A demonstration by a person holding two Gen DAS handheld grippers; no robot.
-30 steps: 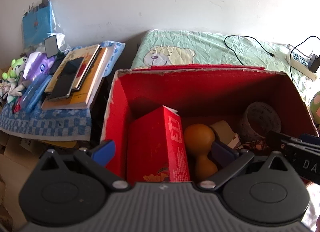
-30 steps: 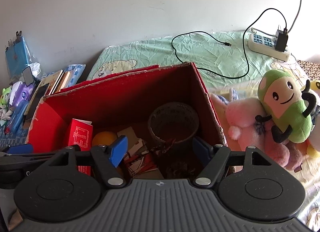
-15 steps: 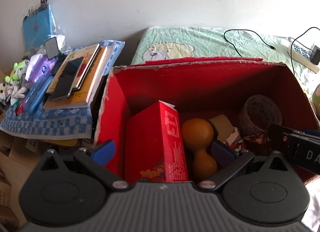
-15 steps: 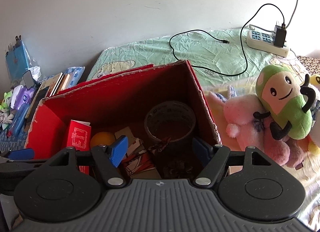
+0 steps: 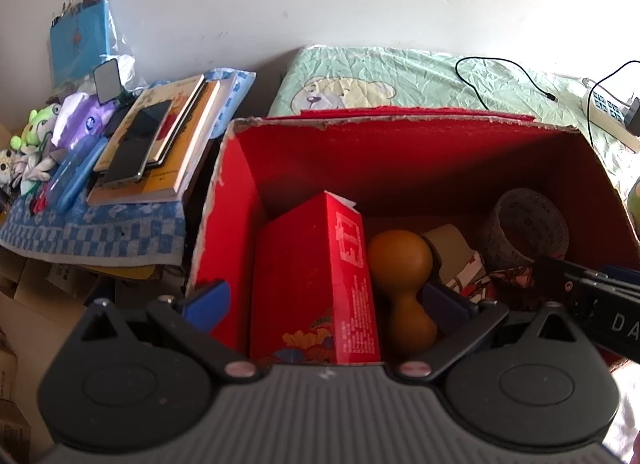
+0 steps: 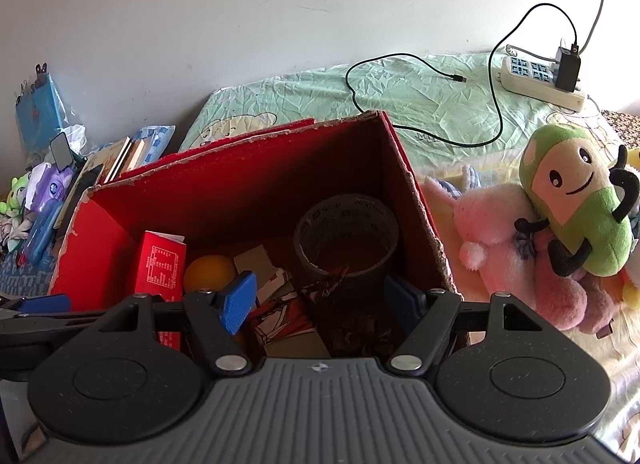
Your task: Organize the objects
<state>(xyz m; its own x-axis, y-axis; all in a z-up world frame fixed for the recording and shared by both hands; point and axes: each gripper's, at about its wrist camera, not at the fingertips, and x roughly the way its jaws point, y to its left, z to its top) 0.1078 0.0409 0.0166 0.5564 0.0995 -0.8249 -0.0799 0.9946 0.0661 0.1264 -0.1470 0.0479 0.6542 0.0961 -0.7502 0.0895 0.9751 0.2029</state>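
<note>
An open red cardboard box [image 5: 400, 144] [image 6: 248, 188] sits on the bed. Inside are an upright red carton [image 5: 316, 284] [image 6: 160, 260], an orange gourd-shaped toy [image 5: 400, 276] [image 6: 210, 270], a roll of tape [image 5: 524, 224] [image 6: 346, 232] and loose cards [image 6: 280, 304]. My left gripper [image 5: 324, 304] is open and empty over the box's near left side, its fingers either side of the carton and gourd. My right gripper [image 6: 320, 296] is open and empty over the box's near right side, in front of the tape roll.
A stack of books with a phone [image 5: 156, 144] lies on a blue checked cloth [image 5: 100, 232] left of the box. Plush toys [image 6: 560, 216] lie right of the box. A power strip [image 6: 540, 76] and black cable [image 6: 420, 104] lie on the green sheet behind.
Both grippers have moved slightly forward and lower over the box, so the box and its contents sit a bit lower in both views. Neither gripper has taken hold of anything.
</note>
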